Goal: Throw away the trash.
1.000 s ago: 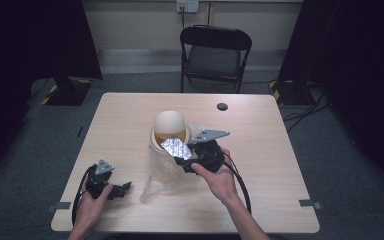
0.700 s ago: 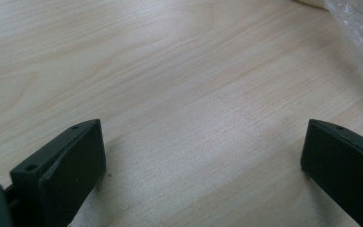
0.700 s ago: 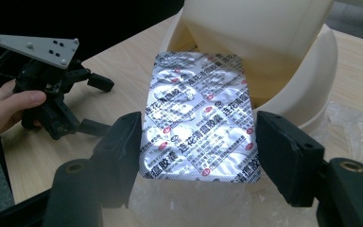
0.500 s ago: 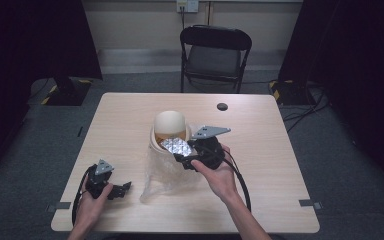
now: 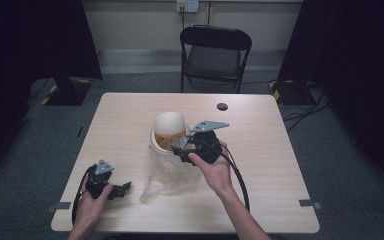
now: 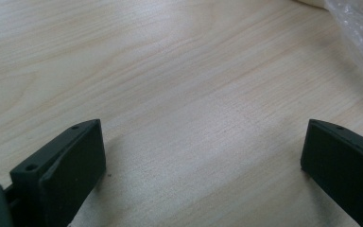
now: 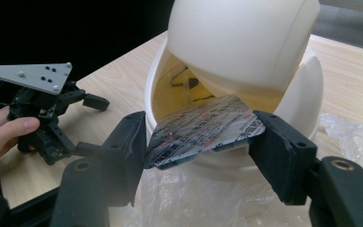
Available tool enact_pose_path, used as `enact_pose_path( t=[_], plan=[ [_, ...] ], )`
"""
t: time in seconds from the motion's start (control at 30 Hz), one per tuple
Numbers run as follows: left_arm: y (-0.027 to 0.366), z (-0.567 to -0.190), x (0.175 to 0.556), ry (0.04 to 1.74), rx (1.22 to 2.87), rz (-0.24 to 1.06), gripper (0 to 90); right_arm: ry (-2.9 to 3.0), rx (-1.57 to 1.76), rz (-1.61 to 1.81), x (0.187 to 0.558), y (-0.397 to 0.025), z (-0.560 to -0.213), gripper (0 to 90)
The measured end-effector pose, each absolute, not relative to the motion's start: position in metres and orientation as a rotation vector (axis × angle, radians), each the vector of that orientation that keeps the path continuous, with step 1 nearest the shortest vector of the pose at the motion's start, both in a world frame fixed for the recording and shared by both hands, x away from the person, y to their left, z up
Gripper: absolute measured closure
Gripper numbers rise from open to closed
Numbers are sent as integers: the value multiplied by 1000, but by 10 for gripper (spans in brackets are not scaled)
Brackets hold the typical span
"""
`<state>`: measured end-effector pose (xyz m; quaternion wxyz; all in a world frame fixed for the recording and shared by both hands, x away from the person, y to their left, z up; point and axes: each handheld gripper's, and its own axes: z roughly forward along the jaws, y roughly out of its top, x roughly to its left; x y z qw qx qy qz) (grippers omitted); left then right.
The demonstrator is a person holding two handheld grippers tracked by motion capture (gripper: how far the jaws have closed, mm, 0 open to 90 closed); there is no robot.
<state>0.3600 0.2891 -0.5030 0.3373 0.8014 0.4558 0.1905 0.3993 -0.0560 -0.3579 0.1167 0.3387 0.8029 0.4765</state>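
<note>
Right hand-held gripper [image 7: 203, 142] is pinching blister pack [image 7: 205, 130] at bin [image 7: 302, 94] opening | left hand-held gripper [image 6: 203, 161] is resting spread over table [image 6: 170, 71] | clear bag [image 5: 167, 175], apparently plastic, is lying beside bin

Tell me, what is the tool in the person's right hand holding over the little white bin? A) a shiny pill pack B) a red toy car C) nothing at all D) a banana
A: in the right gripper view the right tool has its jaws shut on the edges of a silvery pill pack, held at the opening of the white bin.
</note>
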Motion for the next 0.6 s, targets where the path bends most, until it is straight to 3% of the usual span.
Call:
enact_pose_path(
  t=[0.6],
  plan=[
    [289,-503,360,1190,2086,494,3,2356,1011,1380,414,-37,-361,457]
  ],
)
